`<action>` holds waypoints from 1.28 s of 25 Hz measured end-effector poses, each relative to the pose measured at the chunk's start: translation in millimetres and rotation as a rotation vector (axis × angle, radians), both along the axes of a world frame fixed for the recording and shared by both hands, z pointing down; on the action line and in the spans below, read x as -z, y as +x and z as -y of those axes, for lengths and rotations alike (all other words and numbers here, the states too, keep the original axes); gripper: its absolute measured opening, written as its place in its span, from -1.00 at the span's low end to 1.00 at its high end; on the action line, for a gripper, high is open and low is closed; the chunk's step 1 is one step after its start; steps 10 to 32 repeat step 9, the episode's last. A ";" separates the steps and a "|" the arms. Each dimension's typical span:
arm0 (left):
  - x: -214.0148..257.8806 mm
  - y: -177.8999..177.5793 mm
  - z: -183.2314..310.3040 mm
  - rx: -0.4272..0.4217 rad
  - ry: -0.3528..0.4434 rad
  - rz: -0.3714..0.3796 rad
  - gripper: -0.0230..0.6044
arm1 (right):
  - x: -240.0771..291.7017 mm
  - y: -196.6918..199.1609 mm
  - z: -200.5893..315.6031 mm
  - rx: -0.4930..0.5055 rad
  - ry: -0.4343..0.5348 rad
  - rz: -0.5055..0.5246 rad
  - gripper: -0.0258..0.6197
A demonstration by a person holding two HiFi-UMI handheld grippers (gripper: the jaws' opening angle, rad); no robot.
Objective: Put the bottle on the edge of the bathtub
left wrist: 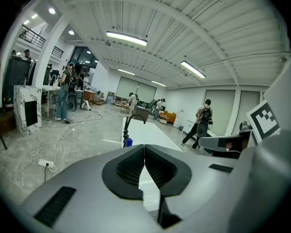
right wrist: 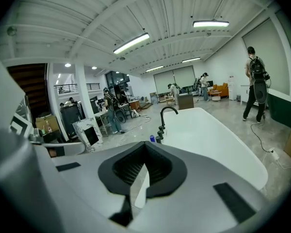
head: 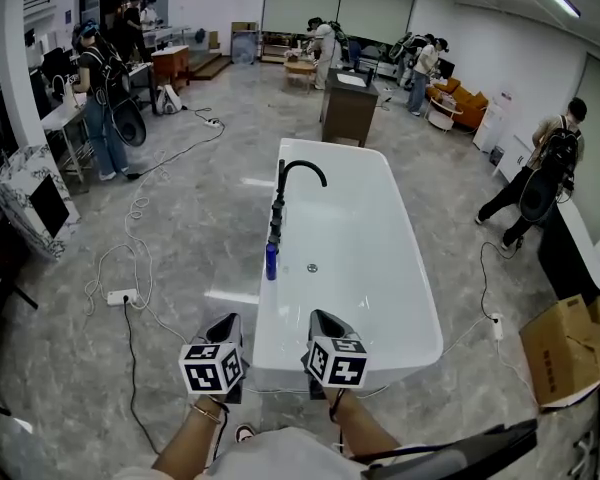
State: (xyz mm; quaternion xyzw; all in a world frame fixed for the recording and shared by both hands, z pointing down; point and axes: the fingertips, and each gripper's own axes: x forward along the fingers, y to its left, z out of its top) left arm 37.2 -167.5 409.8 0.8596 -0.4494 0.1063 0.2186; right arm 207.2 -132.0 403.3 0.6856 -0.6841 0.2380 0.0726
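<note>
A blue bottle (head: 271, 262) stands upright on the left rim of the white bathtub (head: 400, 268), just in front of the black tap (head: 298, 174). The bottle also shows small in the left gripper view (left wrist: 129, 141) and in the right gripper view (right wrist: 152, 139). Both grippers hang side by side in front of the tub's near end, well short of the bottle. My left gripper (head: 227, 325) has its jaws pressed together with nothing between them. My right gripper (head: 325, 322) is likewise shut and empty.
A power strip (head: 121, 296) and cables (head: 140, 208) lie on the marble floor left of the tub. A cardboard box (head: 570, 350) sits at the right. A dark cabinet (head: 349, 107) stands beyond the tub's far end. Several people stand around the room's edges.
</note>
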 end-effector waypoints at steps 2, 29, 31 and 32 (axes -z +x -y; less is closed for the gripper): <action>0.2 -0.1 -0.7 -0.001 0.001 0.000 -0.87 | 0.2 -0.4 -1.1 0.003 -0.003 -0.009 -0.84; -0.9 0.5 0.6 0.010 0.005 -0.010 -0.87 | 0.7 -3.4 -2.4 0.024 -0.003 -0.046 -0.84; -0.9 0.5 0.6 0.010 0.005 -0.010 -0.87 | 0.7 -3.4 -2.4 0.024 -0.003 -0.046 -0.84; -0.9 0.5 0.6 0.010 0.005 -0.010 -0.87 | 0.7 -3.4 -2.4 0.024 -0.003 -0.046 -0.84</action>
